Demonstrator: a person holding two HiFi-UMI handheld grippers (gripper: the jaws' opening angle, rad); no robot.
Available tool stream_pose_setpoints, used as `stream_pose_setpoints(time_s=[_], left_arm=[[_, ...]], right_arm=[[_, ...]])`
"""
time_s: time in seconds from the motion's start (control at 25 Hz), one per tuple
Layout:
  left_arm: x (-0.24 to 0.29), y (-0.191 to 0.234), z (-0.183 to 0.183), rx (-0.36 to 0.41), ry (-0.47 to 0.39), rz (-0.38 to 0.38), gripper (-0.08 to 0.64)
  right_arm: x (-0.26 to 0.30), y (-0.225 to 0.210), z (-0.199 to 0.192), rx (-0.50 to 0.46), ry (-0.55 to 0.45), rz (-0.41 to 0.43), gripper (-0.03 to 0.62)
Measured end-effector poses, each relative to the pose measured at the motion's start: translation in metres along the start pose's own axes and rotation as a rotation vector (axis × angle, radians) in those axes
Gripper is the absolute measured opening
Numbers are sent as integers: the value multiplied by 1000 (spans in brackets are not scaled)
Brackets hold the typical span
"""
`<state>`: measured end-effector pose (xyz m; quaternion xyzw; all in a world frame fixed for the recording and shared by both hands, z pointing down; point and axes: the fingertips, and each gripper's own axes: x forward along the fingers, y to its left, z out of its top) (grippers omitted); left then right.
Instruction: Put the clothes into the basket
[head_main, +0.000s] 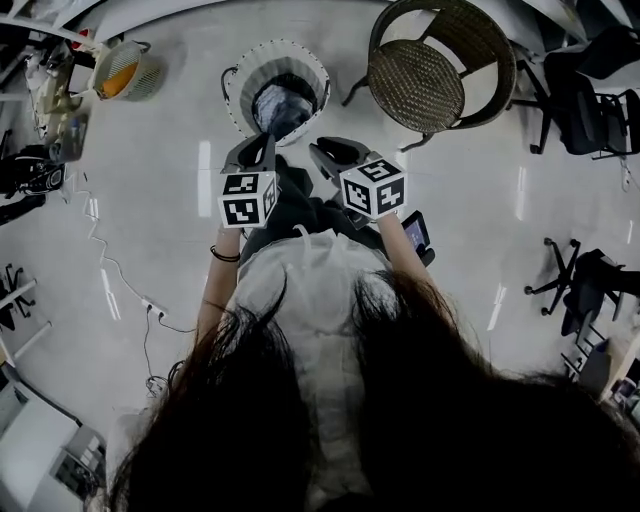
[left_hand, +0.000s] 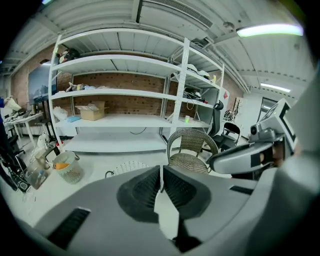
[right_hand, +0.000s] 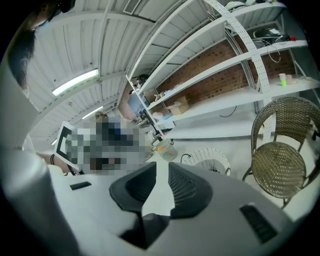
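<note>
The white laundry basket (head_main: 283, 85) stands on the floor just ahead of both grippers, with dark blue clothes (head_main: 282, 106) lying inside it. My left gripper (head_main: 262, 150) hovers at the basket's near rim; in its own view the left gripper (left_hand: 161, 169) has its jaws shut, tips together, nothing between them, and the basket (left_hand: 127, 166) peeks over them. My right gripper (head_main: 335, 155) is beside it to the right. In the right gripper view that gripper (right_hand: 162, 167) shows a narrow gap with only floor behind it, so it is slightly open and empty. The basket (right_hand: 207, 159) lies beyond.
A wicker chair (head_main: 435, 65) stands right of the basket. A small mesh bin (head_main: 125, 70) holding something orange sits to the left. White shelving (left_hand: 125, 100) lines the brick wall. Office chairs (head_main: 590, 100) are at the far right; a cable (head_main: 150, 305) trails on the floor.
</note>
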<state>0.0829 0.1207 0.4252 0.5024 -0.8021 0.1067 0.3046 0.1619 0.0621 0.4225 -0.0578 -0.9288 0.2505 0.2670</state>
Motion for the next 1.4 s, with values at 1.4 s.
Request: stream_pose_setpoints(time_s=[1.4], left_arm=[[-46,-23,-41,-54,-16,56,29]], right_arm=[[-20,42,-43,-117,80,99,72]])
